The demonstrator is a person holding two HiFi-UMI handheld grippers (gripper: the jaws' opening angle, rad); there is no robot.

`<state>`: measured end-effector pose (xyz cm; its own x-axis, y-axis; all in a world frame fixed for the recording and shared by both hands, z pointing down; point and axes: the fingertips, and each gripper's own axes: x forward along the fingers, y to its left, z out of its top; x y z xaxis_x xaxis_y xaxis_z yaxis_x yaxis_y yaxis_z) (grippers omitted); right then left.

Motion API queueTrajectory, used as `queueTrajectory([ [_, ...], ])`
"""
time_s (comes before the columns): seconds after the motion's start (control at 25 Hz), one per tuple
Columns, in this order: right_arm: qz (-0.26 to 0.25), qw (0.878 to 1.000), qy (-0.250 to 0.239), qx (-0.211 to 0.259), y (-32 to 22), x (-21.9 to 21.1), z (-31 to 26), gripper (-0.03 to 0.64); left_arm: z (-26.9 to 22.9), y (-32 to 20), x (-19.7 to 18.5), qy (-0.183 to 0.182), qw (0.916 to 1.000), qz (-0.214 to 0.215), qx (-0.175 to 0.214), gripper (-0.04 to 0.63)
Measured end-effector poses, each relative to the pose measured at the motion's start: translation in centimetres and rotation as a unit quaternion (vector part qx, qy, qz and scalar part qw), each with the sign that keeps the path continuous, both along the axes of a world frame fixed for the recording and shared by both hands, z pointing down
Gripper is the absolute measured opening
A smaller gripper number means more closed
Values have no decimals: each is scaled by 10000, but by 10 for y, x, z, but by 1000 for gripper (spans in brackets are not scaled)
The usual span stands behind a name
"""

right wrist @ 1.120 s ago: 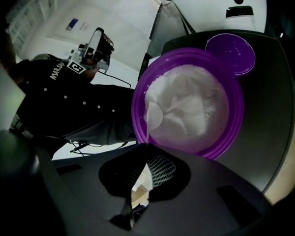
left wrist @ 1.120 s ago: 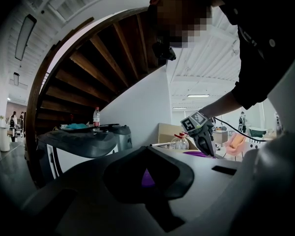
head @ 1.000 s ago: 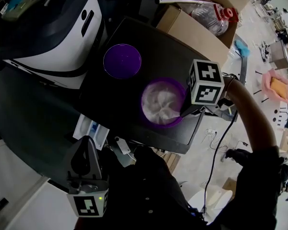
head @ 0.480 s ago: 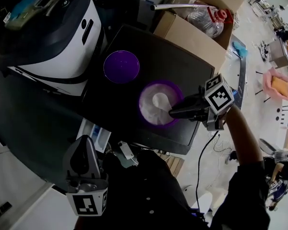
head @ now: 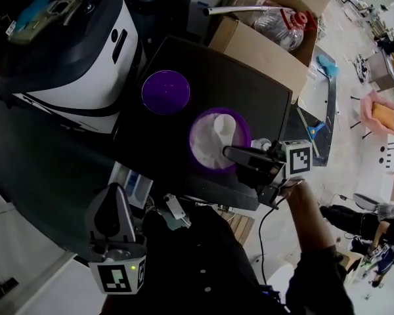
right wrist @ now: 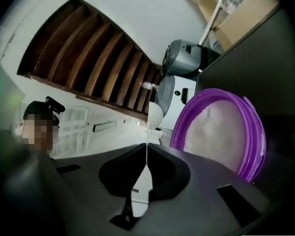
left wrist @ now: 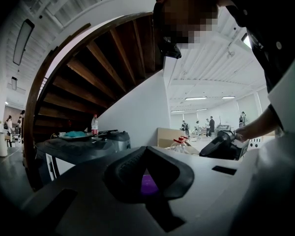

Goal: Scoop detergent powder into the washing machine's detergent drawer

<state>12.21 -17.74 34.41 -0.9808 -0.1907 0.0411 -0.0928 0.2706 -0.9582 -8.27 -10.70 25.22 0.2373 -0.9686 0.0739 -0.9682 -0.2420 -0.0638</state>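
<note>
A purple bowl (head: 241, 126) of white detergent powder (head: 207, 151) stands on the black top, its rim (right wrist: 253, 132) close on the right in the right gripper view. My right gripper (head: 228, 152) reaches in over the bowl's near right rim, shut on the handle of a white scoop (head: 223, 131) held above the powder. That scoop (right wrist: 155, 116) shows edge-on between the closed jaws (right wrist: 146, 151). The open detergent drawer (head: 127, 181), white with blue compartments, sticks out at the lower left. My left gripper (head: 114, 194) hangs near it, shut (left wrist: 146, 154) with nothing in it.
A purple lid (head: 166, 92) lies behind the bowl on the black top (head: 249, 77). A white and black appliance (head: 72, 44) stands at the back left. A cardboard box (head: 262, 48) with plastic bottles sits at the back right. People stand far off.
My right gripper has swung from above the bowl round to its near right rim, turning as it went. The scoop dipped into the powder and now sits above it. The left gripper stayed put.
</note>
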Motion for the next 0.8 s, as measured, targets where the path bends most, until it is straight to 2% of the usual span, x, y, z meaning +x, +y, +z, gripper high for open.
queueTrajectory([
  [0.12, 454, 9989, -34, 113, 0, 2, 1, 34, -1, 2, 0, -45, 10000, 8, -1, 15],
  [0.24, 652, 9975, 27, 271, 2, 0, -1, 34, -1, 3, -1, -51, 10000, 1, -11, 15],
  [0.52, 826, 9944, 231, 615, 11, -14, -10, 32, -4, 8, -7, -19, 10000, -92, 34, 15],
  [0.8, 760, 9927, 396, 846, 19, -45, -18, 34, -7, 18, -38, -14, 9988, -480, 89, 15],
])
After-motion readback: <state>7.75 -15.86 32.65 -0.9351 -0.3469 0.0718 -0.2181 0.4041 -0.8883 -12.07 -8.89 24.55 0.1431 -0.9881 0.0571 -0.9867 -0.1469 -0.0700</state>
